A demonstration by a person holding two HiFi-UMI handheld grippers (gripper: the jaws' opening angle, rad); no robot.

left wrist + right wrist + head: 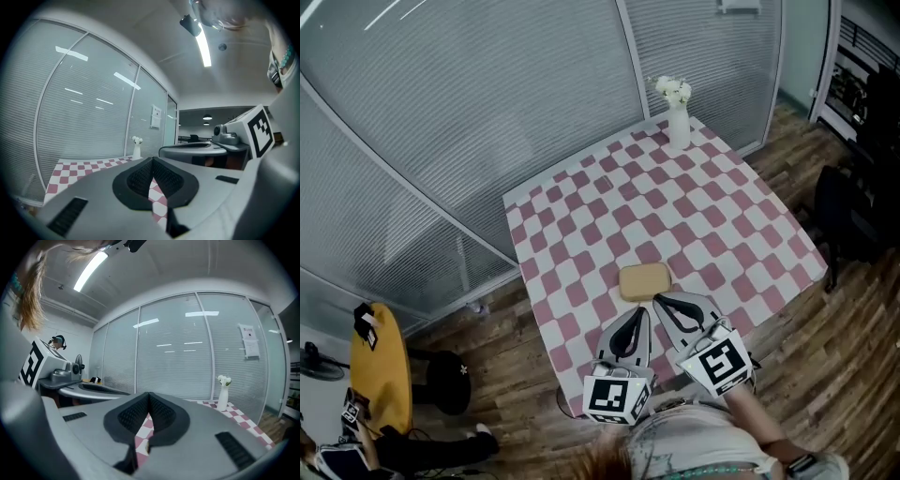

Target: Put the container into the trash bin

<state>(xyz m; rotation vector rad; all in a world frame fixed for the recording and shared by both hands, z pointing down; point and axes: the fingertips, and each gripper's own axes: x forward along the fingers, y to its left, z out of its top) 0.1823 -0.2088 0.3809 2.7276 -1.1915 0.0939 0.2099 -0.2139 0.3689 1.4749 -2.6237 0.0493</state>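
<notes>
- Container (645,281): flat, tan, rounded-square, lying on the table (581,216) close to the near edge, roughly mid-width.
- Table has a pink-and-white check cloth. A white vase (679,127) with white flowers (673,90) stands upright at the far corner, well apart from the container.
- Left gripper (635,315): jaws closed, pads pressed together, nothing between them. The tips sit over the cloth just on the near side of the container, slightly left of it, with a small gap to it in the head view.
- Right gripper (660,300): jaws closed too, and empty. Its tip is right at the container's near edge; I can't tell whether it touches.
- Both grippers sit side by side and point away from the person across the table, about level. Marker cubes are at the rear, above the near table edge.
- Left gripper view (153,164): dark textured pads meet in a seam, with check cloth showing under them, the vase (136,149) far ahead and the right gripper's body off to the right.
- Right gripper view (149,399): same picture, pads shut, cloth below, vase (222,397) ahead to the right, left gripper at the left edge.
- Container isn't visible in either gripper view.
- Surroundings: glass partition (487,112) with blinds behind the table, and a wood floor (825,356) around it.
</notes>
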